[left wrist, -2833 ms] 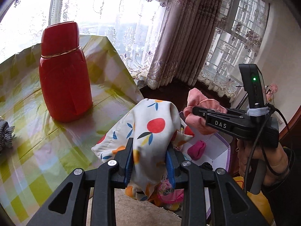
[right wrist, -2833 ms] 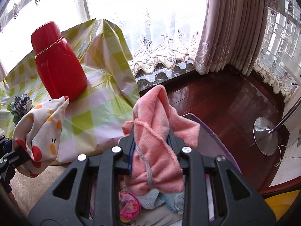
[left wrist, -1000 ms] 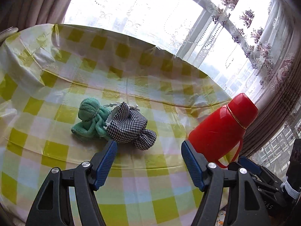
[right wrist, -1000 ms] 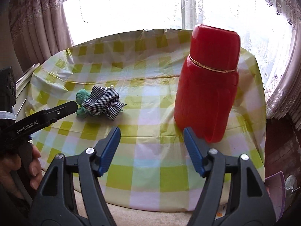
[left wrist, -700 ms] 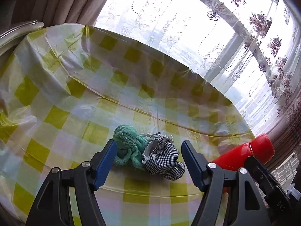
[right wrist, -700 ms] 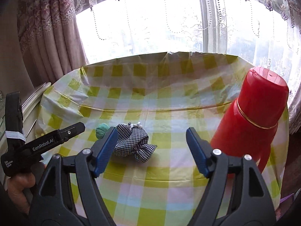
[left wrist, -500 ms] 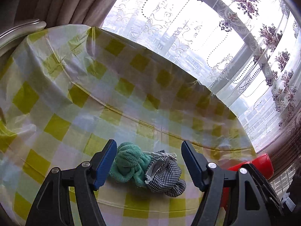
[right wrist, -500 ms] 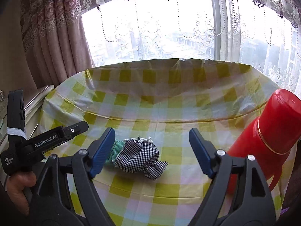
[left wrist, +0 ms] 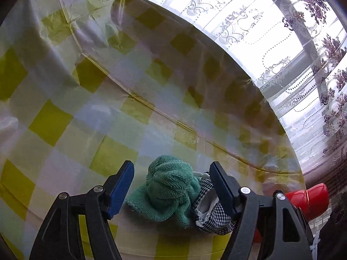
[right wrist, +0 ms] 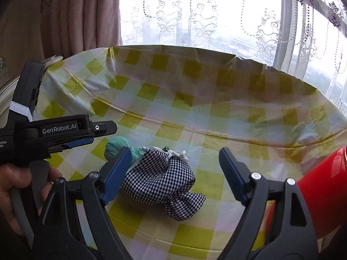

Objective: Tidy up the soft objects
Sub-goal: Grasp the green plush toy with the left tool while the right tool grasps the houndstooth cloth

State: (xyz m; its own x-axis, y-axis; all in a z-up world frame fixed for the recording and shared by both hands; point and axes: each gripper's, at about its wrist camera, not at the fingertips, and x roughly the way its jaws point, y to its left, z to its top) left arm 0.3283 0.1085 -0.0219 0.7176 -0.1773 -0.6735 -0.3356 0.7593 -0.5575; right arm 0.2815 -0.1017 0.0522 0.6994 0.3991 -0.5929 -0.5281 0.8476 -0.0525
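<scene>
1. two soft items lie on the table [right wrist: 216,117], touching each other: a green towel [left wrist: 171,192] and a checked cloth [right wrist: 162,182].
2. table cover: yellow-and-white check plastic, creased, with fold lines across it.
3. left gripper [left wrist: 171,186]: jaws apart, nothing clamped. in the left wrist view the towel sits between the blue pads; neither pad presses on it. the right-hand pad overlaps the edge of the checked cloth in the picture; contact cannot be confirmed.
4. right gripper [right wrist: 173,173]: jaws wide apart and just now opening further, nothing clamped. in the right wrist view the checked cloth lies between the pads, closer to the left-hand pad, with a clear gap to the right-hand one.
5. left gripper as seen from the right wrist view [right wrist: 82,138]: it reaches in from the left edge, its tip just beside the towel. a hand [right wrist: 15,186] holds its grip at lower left.
6. towel position: bunched into a rounded lump with a flat edge spread toward the camera, on the left of the checked cloth in both views.
7. checked cloth position: black-and-white, gathered, with a white trim on top and one loose end trailing toward the table's near edge.
8. red flask [right wrist: 321,195]: stands on the table at the right, well apart from both soft items.
9. background: window with lace curtain [right wrist: 216,17] behind the table.
</scene>
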